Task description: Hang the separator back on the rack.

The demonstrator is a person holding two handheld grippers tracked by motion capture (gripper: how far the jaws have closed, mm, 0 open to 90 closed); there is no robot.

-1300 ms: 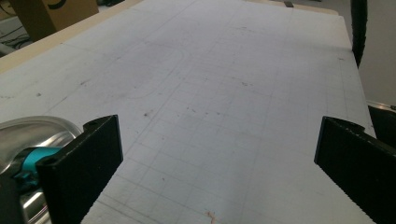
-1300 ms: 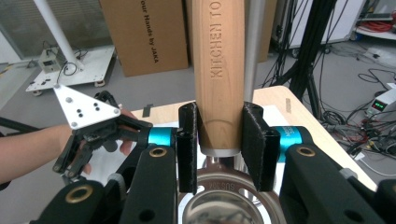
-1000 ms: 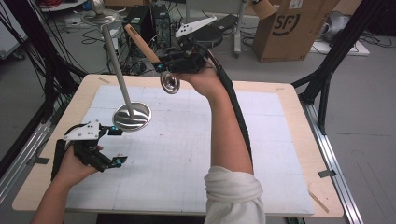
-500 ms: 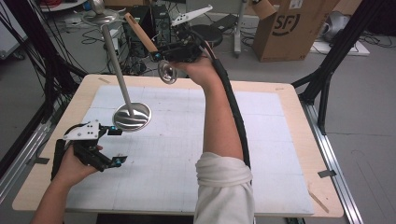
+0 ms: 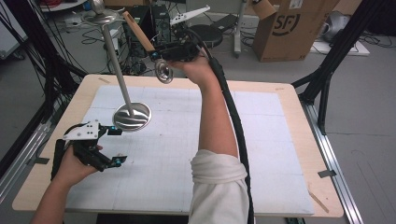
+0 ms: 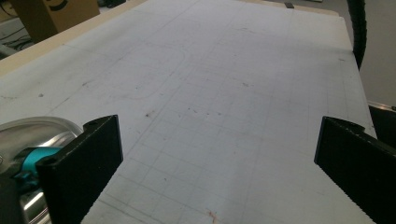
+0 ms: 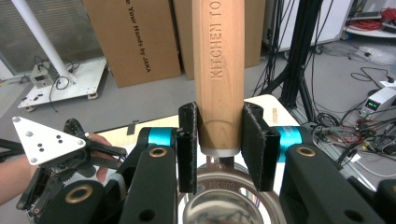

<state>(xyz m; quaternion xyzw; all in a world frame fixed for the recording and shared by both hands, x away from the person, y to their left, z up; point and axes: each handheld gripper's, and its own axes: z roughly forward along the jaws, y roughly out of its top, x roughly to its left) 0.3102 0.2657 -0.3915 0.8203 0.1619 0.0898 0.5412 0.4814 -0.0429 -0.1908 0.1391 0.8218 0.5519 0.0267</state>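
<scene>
Wooden-handled steel ladle (image 7: 218,60) sits clamped in the right hand-held gripper (image 7: 219,149), both black jaws pressing the light-wood handle just above its metal collar; the handle carries engraved lettering reading "KITCHEN TO…", and the shiny bowl below the jaws is stamped "SUS304". In the high view the ladle (image 5: 148,49) is held up above the far edge of the desk (image 5: 280,100), beside the slanted metal stand with a round steel base (image 5: 132,115). Left hand-held gripper (image 5: 100,145) rests at the desk's near left, jaws spread wide with nothing between them. Behind stand brown cardboard boxes (image 7: 130,37) printed "Your Hands by JAKA" and one marked "SF".
</scene>
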